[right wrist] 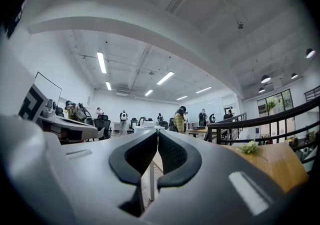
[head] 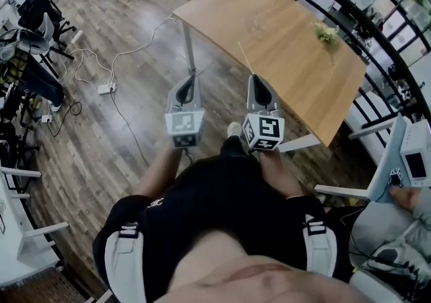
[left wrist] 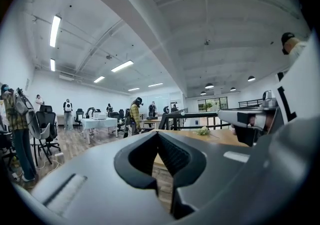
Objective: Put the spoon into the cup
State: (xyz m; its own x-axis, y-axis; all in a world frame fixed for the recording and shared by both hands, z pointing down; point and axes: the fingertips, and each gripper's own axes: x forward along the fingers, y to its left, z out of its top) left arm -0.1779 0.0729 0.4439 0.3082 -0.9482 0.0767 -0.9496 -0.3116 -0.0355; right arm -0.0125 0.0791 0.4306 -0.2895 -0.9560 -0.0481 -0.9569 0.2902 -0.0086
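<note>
- The left gripper [head: 190, 81] is held in front of the person's body, over the dark wood-plank floor [head: 121, 140]. Its tip points toward the near corner of the light brown rectangular wooden table [head: 289, 59].
- In the left gripper view, the left gripper [left wrist: 158, 136] is clenched. The two black ribbed pads meet at the tip and nothing sits between them.
- The right gripper [head: 254, 81] is held just beside the left one, with its tip over the near edge of the table.
- In the right gripper view, the right gripper [right wrist: 157, 134] is also clenched, with the pads touching at the tip and nothing between them.
- A thin pale stick-like item [head: 246, 58] lies on the table top just ahead of the right gripper's tip, apart from the jaws. It is too thin to tell whether it is the spoon.
- A faint round outline [head: 252, 24] shows farther in on the table top, beyond the stick-like item. It cannot be told whether this is the cup.
- A small green leafy sprig [head: 326, 34] lies on the table near its far right edge, well apart from both grippers. It also shows in the left gripper view [left wrist: 203, 131] and the right gripper view [right wrist: 249, 147].
- A black curved metal railing [head: 377, 39] runs behind the table.
- A white power strip with cable [head: 106, 89] lies on the floor to the left.
</note>
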